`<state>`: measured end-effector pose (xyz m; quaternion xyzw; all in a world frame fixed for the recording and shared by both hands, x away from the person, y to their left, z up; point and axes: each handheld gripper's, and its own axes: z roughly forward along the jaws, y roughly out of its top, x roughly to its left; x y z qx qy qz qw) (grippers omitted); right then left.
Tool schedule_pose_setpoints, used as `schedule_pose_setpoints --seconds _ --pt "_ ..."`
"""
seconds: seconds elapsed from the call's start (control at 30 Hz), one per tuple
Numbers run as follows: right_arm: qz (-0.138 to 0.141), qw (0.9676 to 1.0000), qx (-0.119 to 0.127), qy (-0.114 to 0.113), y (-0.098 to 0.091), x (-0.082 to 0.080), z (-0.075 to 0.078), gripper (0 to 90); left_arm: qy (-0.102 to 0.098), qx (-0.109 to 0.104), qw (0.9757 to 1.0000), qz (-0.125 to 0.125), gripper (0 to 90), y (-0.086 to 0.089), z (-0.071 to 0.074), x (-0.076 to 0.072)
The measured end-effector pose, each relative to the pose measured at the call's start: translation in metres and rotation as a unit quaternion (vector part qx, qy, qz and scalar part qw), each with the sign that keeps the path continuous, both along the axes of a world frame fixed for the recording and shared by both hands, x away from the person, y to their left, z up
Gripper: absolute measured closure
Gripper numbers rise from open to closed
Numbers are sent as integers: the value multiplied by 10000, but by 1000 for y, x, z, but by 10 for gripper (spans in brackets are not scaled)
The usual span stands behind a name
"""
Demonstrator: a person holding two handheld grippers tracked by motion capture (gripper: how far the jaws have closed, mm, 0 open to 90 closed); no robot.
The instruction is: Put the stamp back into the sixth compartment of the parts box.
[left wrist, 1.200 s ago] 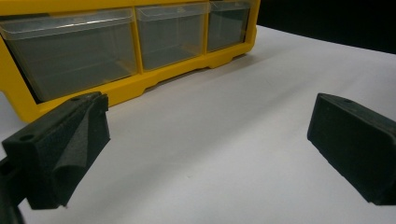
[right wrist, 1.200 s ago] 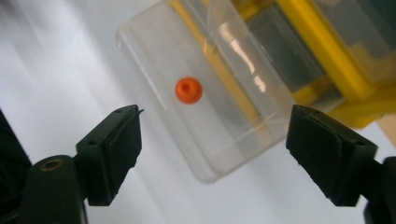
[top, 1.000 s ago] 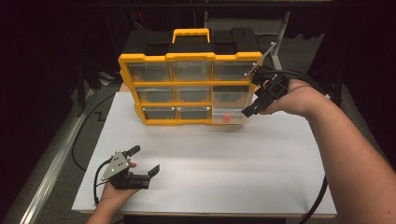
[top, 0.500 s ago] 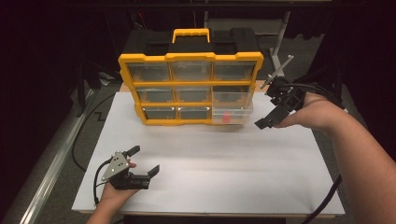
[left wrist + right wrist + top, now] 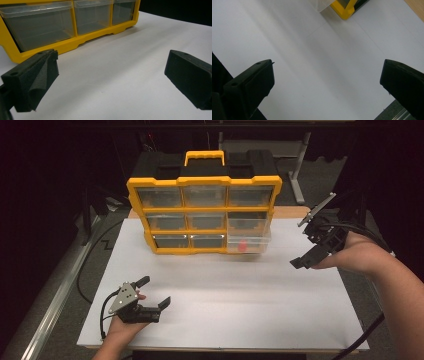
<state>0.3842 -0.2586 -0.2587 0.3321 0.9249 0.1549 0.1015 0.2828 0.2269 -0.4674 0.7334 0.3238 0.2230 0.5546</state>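
Observation:
A yellow organizer [image 5: 202, 215] with clear drawers stands at the back middle of the white table [image 5: 250, 310]. Its bottom right drawer [image 5: 248, 242] sticks out a little, and a small red thing [image 5: 242, 245] lies inside. My right gripper [image 5: 303, 247] hangs over the table's right side, apart from the organizer. Its jaws have just been opening and hold nothing. In the right gripper view the gripper [image 5: 327, 80] looks down on bare white table, with the organizer's corner [image 5: 345, 10] at the top. My left gripper [image 5: 156, 291] rests open at the front left, and in its own view the left gripper [image 5: 110, 75] faces the organizer's bottom row [image 5: 67, 45].
A black cable [image 5: 102, 317] trails from the left gripper, and another cable [image 5: 362, 337] hangs off the table's right front edge. Dark floor and metal frame parts surround the table. A wooden strip [image 5: 287, 212] runs behind the white board.
My right gripper has pulled away from the bottom right drawer, moving right and a little down, with its jaws wider apart. The left gripper has stayed put.

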Motion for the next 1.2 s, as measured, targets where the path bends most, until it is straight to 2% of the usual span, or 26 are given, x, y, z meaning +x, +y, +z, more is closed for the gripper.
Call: schedule_pose_setpoints --seconds 0.23,0.4,0.5,0.53,0.57,0.6,0.63,0.67,0.7,0.73,0.77,0.8,0.83,0.93,0.97,1.0,1.03,1.07,1.1,1.17,1.2 --pt "72 10000 -53 -28 2 -4 -7 5 17 13 10000 8 6 0 0 0" --pt "99 9999 -130 26 5 -5 -20 7 14 12 10000 20 6 0 0 0" --pt "76 9998 -165 77 8 -4 -31 7 28 18 10000 20 6 0 0 0" --pt "103 9997 -194 110 10 -4 -39 7 29 21 10000 17 6 0 0 0" --pt "103 9997 -194 110 10 -4 -39 7 29 21 10000 17 6 0 0 0" --pt "141 9996 -229 132 11 -3 -47 7 32 23 10000 23 6 0 0 1" --pt "141 9996 -229 132 11 -3 -47 7 32 23 10000 23 6 0 0 1" --pt "188 9993 -270 156 13 -3 -56 7 33 15 10000 24 6 0 0 0" --pt "188 9993 -270 156 13 -3 -56 7 33 15 10000 24 6 0 0 0" --pt "190 9992 -282 213 16 -3 -64 6 34 14 10000 21 6 0 0 0" --pt "190 9992 -282 213 16 -3 -64 6 34 14 10000 21 6 0 0 0" --pt "176 9990 -322 249 18 -3 -72 5 29 15 10000 22 6 1 0 0" --pt "176 9990 -322 249 18 -3 -72 5 29 15 10000 22 6 1 0 0" --pt "172 9986 -385 323 21 -3 -91 5 26 -1 10000 31 6 1 0 0" --pt "172 9986 -385 323 21 -3 -91 5 26 -1 10000 31 6 1 0 0" --pt "203 9983 -418 341 23 -3 -100 5 27 4 10000 24 6 1 0 0" --pt "203 9983 -418 341 23 -3 -100 5 27 4 10000 24 6 1 0 0" --pt "193 9982 -421 381 24 -4 -109 5 28 4 10000 26 6 1 0 0" --pt "193 9982 -421 381 24 -4 -109 5 27 4 10000 29 6 1 0 0" --pt "181 9980 -438 412 24 -4 -118 5 25 3 10000 30 6 1 0 0" --pt "144 9979 -456 446 25 -5 -127 5 25 1 10000 33 6 1 0 0"
